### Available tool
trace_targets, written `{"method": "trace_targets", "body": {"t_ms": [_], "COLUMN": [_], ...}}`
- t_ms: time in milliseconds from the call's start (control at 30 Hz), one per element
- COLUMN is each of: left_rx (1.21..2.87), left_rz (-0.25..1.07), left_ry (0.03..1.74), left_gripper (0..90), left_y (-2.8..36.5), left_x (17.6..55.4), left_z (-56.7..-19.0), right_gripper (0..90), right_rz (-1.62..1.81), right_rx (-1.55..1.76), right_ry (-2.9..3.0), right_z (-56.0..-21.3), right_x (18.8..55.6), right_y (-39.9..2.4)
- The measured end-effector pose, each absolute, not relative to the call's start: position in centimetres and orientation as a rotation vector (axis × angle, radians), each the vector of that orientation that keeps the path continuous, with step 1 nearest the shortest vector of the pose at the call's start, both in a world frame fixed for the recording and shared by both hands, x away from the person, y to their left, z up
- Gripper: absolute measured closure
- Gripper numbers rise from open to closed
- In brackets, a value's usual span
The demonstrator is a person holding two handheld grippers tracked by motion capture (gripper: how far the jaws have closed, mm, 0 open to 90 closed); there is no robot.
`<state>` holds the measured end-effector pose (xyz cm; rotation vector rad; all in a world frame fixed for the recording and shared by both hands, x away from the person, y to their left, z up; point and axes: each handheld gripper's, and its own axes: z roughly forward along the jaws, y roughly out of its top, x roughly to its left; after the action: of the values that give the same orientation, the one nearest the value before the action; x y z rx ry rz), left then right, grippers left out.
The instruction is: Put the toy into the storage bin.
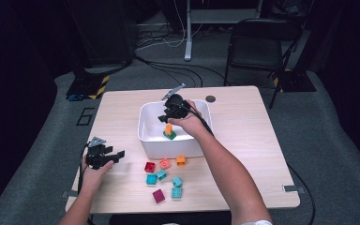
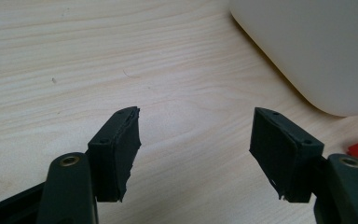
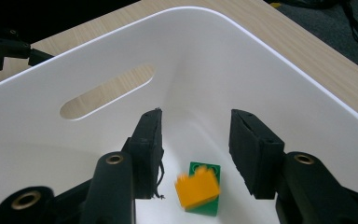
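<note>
The right tool (image 1: 167,118) hangs over the white plastic tub (image 1: 146,123) that stands in the middle of the light wooden counter (image 1: 243,140), pointing down into it. Its jaws stand apart, and in the right gripper view a small orange plastic building block (image 3: 197,187) sits blurred between and below them, clear of both pads, just over a green plastic building block (image 3: 207,192) that lies on the tub's floor. In the high view the orange block (image 1: 168,128) shows directly above the green one (image 1: 169,135); whether the two touch cannot be told.

The left tool (image 1: 110,156) rests low at the counter's left side, well apart from the tub, with its jaws spread wide and nothing between them; the left gripper view shows bare wood under them and the tub's rounded corner (image 2: 307,56) beyond.

In front of the tub lie loose blocks on the counter: a red one (image 1: 149,166), an orange round one (image 1: 164,163), a small orange one (image 1: 181,160), several teal ones (image 1: 151,178) and a magenta one (image 1: 158,195).
</note>
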<state>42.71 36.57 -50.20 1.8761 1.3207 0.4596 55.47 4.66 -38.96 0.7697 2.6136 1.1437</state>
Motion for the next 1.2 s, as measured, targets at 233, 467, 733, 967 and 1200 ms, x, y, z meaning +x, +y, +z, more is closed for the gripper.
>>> {"method": "trace_targets", "body": {"t_ms": [233,467,733,967,1200], "left_rx": [1.89,1.889,1.898,1.899,1.899], "left_rz": [0.477,0.483,0.477,0.477,0.479], "left_ry": [1.326,1.335,1.338,1.34,1.34], "left_gripper": [30.1,30.1,30.7,31.0,31.3], "left_y": [36.6,36.5,36.5,36.5,36.5], "left_x": [42.8,42.8,42.8,42.8,42.7], "left_z": [-50.2,-50.3,-50.3,-50.3,-50.3], "right_gripper": [50.7,47.9,47.9,47.9,47.8], "right_rz": [1.16,1.211,1.244,1.271,1.307], "right_rx": [0.767,0.728,0.681,0.633,0.596], "right_ry": [2.59,2.563,2.562,2.563,2.578], "right_z": [-38.2,-36.4,-34.6,-33.3,-32.9], "right_x": [55.2,53.8,51.6,49.5,47.6], "right_y": [4.0,3.1,2.1,1.5,1.5]}}
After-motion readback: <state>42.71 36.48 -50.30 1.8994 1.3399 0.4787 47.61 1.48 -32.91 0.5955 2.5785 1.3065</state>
